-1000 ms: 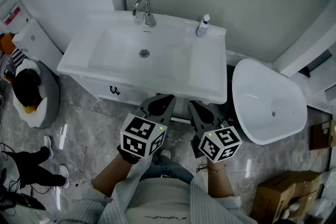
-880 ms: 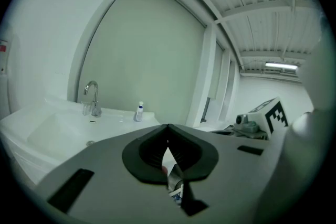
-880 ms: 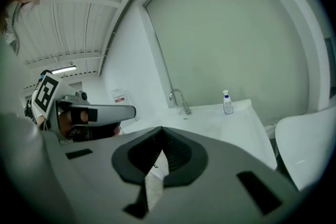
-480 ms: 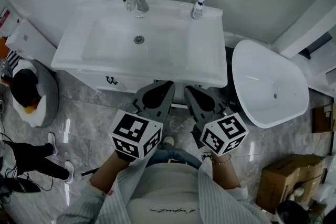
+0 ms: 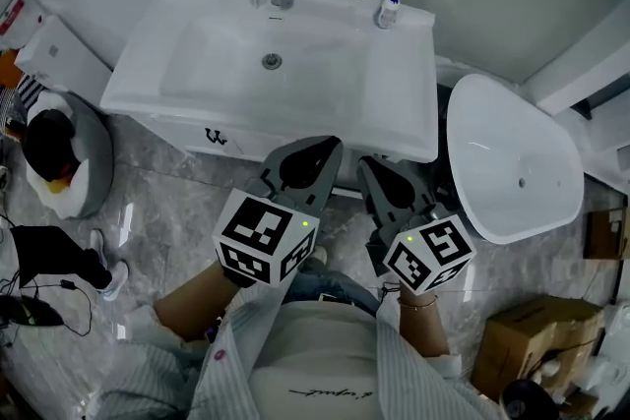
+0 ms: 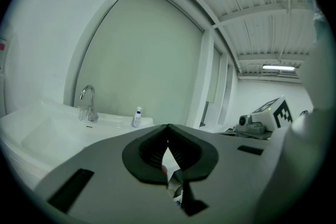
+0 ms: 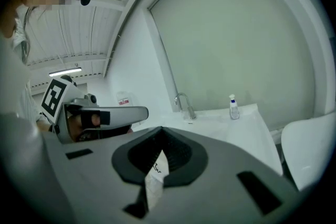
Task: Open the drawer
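Left gripper (image 5: 333, 145) and right gripper (image 5: 362, 162), jaws together and empty, are hovering near the drawer (image 5: 246, 143); its handle (image 5: 214, 137) is probably calling for one gripper opening first.

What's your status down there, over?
Left gripper shut, empty; right gripper same. Drawer closed, untouched. Nothing in the way.
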The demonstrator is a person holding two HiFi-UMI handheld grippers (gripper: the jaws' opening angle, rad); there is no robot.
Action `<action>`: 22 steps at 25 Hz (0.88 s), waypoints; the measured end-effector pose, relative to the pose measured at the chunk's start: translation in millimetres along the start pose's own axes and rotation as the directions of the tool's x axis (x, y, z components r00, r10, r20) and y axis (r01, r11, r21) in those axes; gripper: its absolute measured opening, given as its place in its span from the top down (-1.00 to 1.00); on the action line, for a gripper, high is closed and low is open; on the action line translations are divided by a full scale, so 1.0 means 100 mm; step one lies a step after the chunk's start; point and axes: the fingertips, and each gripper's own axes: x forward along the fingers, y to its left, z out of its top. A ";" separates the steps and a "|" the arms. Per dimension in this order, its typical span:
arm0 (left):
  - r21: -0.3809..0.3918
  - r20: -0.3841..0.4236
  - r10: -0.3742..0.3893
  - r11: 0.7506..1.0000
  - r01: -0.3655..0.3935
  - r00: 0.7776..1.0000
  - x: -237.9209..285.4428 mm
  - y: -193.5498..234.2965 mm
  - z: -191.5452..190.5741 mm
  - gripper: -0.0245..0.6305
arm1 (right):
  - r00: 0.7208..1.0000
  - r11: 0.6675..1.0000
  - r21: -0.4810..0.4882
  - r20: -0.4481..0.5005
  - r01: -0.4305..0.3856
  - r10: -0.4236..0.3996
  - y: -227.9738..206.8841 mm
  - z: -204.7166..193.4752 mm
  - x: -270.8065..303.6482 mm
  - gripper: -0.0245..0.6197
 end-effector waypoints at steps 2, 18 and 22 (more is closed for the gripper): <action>0.012 0.003 -0.011 1.000 0.011 1.000 0.02 -0.01 0.02 0.87 | 1.000 1.000 -0.008 -0.001 0.002 -0.002 -0.01 0.02 -0.01 0.90; 0.061 -0.029 -0.077 0.995 0.078 0.997 -0.01 -0.04 -0.03 0.87 | 0.999 1.000 -0.011 -0.033 0.016 -0.016 0.04 -0.07 0.04 0.90; 0.045 -0.035 -0.072 0.996 0.074 0.997 -0.03 0.04 -0.05 0.87 | 0.999 1.000 -0.014 -0.041 0.014 -0.014 0.05 -0.08 0.07 0.90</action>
